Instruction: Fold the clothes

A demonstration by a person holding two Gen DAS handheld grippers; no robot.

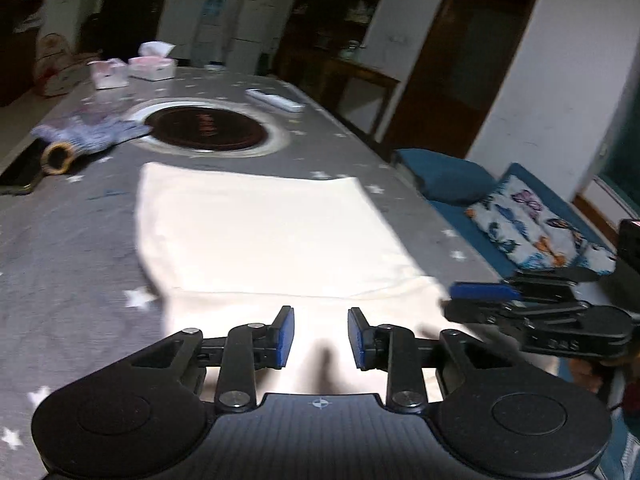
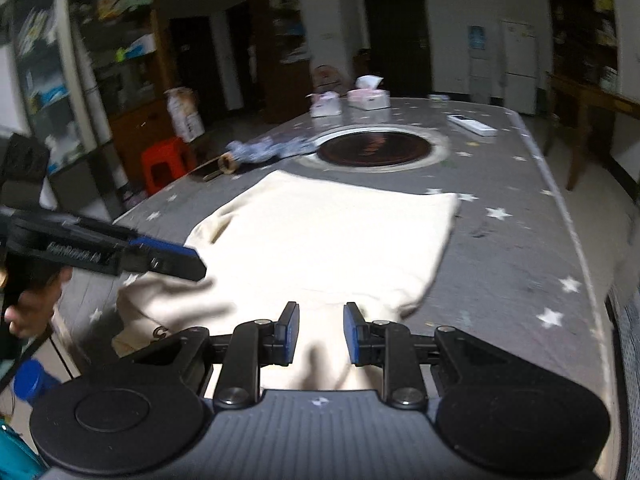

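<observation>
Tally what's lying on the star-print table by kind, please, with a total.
Cream garment: 1
Blue patterned cloth: 1
Tissue boxes: 2
White remote control: 1
Small wooden ring: 1
Total: 6
A dark flat item at the left table edge is too unclear to class.

Your left wrist camera sits low and close over the near end of the cream garment (image 1: 256,232), looking along the table toward the round dark inset (image 1: 206,128) beyond it. Your right wrist camera looks the same way from the garment's near end, angled slightly leftward, with the inset (image 2: 374,148) again beyond. Both views share the garment, the inset, and the tissue boxes (image 1: 154,68) past the inset.
</observation>
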